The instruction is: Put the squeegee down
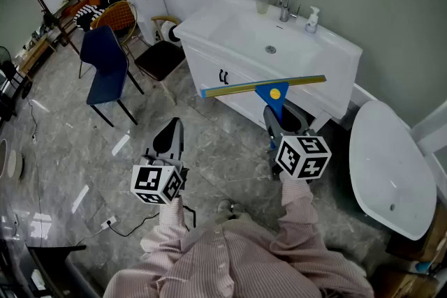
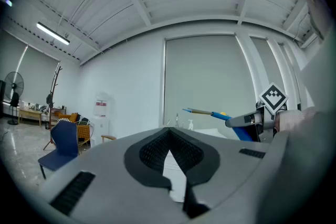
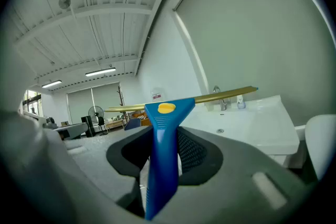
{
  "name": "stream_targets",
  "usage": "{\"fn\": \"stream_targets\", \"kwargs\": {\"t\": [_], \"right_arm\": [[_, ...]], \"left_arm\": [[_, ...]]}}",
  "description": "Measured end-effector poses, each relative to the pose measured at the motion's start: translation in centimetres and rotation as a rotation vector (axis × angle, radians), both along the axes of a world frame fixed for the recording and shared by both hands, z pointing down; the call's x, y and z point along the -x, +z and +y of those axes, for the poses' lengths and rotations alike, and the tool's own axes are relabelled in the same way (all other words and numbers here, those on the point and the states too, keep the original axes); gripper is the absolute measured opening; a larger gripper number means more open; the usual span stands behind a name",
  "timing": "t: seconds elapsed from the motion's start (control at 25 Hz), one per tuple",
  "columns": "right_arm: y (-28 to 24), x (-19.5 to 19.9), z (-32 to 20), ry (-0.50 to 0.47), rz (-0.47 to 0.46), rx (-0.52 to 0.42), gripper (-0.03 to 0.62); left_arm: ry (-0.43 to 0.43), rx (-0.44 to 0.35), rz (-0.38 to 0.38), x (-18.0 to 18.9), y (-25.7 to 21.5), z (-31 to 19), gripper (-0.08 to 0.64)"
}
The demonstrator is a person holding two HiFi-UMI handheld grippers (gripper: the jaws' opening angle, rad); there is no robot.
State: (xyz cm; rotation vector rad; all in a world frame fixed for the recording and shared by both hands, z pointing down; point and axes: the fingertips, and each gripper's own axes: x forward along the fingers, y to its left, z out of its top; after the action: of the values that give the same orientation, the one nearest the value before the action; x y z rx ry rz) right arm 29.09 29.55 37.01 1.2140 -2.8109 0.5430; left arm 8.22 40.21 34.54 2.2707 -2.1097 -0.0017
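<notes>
A white vanity (image 1: 209,73) with a basin and a faucet (image 1: 284,3) stands on a marbled grey floor (image 1: 209,150), with a white tub (image 1: 387,164) off to its right.

My right gripper (image 1: 281,121) is clamped on the squeegee (image 1: 272,91). The blue handle runs back between the jaws, along the line the gripper points. The yellow-green blade sits just ahead of the tips. Its long axis lies crosswise to the gripper, left to right, roughly along the vanity's front edge, with the right end a touch higher.

In the right gripper view the squeegee (image 3: 163,139) stands upright between the pads. The vanity top lies ahead and a little to the right, lower than the blade.

I can't quite tell from above whether the blade is already over the top or just short of its front edge. I judge a short reach forward and down would land it flat there.

My left gripper (image 1: 172,130) hangs well off to the left of the right one. Its jaws are together on nothing and it is farther from the squeegee, so this set-down belongs to the right hand.
</notes>
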Motion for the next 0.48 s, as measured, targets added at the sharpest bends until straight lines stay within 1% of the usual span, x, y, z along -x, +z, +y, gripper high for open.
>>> {"fn": "stream_targets", "kwargs": {"t": [0.48], "right_arm": [[0.23, -0.26, -0.57, -0.002, -0.013, 0.003, 0.137]], "left_arm": [[-0.005, 0.000, -0.002, -0.36, -0.06, -0.61, 0.002]]}}
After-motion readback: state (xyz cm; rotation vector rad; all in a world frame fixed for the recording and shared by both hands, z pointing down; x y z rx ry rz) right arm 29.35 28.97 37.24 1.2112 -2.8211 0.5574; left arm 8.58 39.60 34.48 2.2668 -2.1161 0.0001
